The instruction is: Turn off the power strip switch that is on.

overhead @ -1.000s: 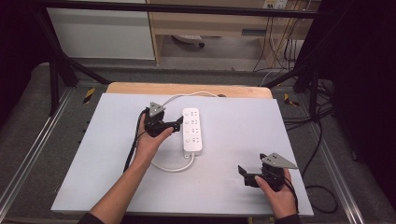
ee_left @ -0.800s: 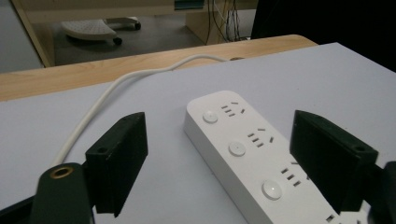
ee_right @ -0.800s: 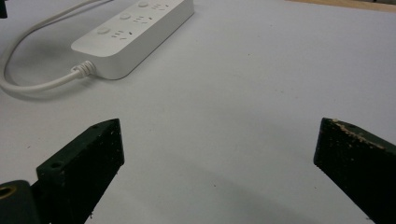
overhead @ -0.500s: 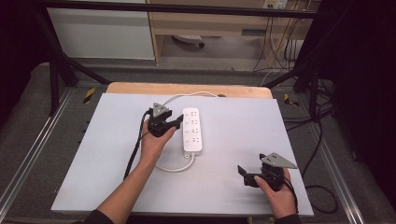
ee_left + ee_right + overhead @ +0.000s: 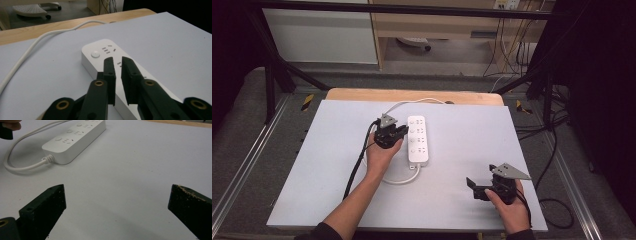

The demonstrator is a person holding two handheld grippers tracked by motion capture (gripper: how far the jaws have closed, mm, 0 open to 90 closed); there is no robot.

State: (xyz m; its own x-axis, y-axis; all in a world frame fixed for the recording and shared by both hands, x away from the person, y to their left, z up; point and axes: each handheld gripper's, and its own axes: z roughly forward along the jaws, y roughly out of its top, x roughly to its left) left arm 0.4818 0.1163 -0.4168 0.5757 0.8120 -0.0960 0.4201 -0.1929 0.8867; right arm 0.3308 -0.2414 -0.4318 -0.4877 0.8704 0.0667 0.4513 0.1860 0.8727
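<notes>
Tool check: left tool (image 5: pixel 118 72) nearly closed, nothing between jaws, having just narrowed.
Power strip (image 5: pixel 419 138) sits directly under its tips, likely for button press; right tool (image 5: pixel 476 189) open, well apart.

No text, brand, number or label can be read anywhere in these views. The white power strip (image 5: pixel 105 62) bears socket slots and a round button at its far end (moulded shapes, no lettering that resolves). The yellow-and-black striped markers (image 5: pixel 307 101) on the floor rails left and right of the table are hazard signs without words. The grey plates on the grippers carry no legible marking.
</notes>
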